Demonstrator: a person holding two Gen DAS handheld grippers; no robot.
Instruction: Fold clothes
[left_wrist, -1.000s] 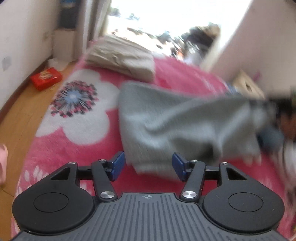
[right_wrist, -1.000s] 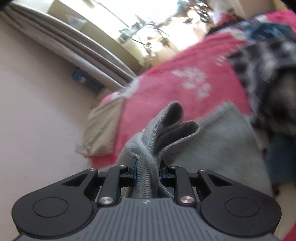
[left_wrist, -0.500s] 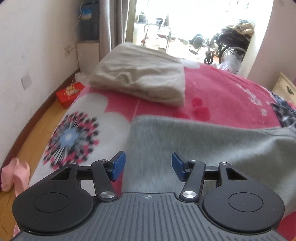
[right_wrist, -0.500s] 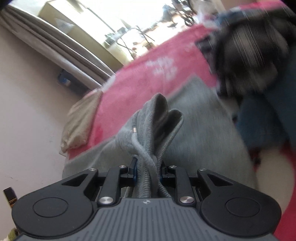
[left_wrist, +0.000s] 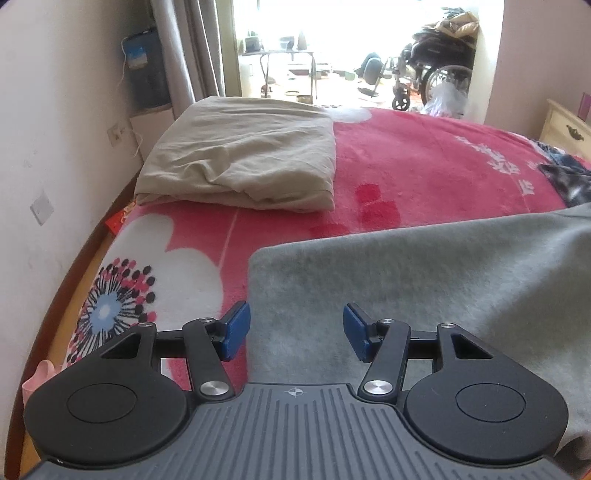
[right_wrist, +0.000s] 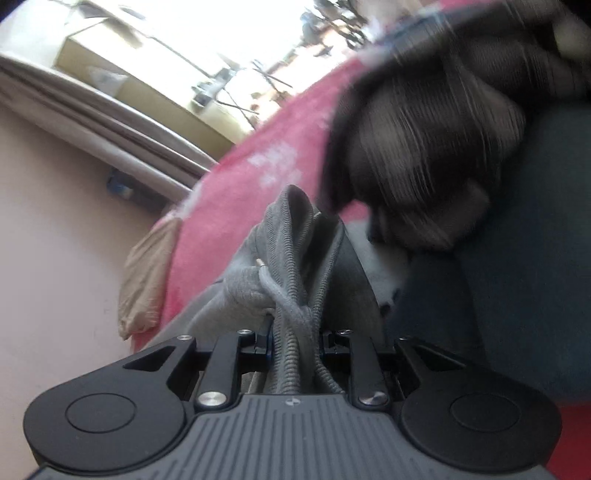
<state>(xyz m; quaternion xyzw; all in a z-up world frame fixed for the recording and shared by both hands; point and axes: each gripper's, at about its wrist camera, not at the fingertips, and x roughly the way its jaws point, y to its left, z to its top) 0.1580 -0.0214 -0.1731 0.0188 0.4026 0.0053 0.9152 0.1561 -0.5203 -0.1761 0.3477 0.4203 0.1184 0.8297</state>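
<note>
The right gripper (right_wrist: 295, 338) pinches the grey garment's (left_wrist: 424, 280) bunched ribbed hem; the spread left gripper (left_wrist: 296, 332) hovers over its near-left corner on the bed (left_wrist: 424, 173), garment stretching rightward.

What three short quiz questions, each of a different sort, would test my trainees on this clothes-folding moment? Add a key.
1. True or false: the left gripper is clamped on the grey garment.
2. What does the right gripper hold? A) the beige folded cloth B) the grey garment's bunched ribbed edge C) nothing
3. Fill in: the beige cloth lies folded on the ___ blanket.

Key: 1 false, its jaws stand open over the garment; 2 B; 3 pink floral.
</note>
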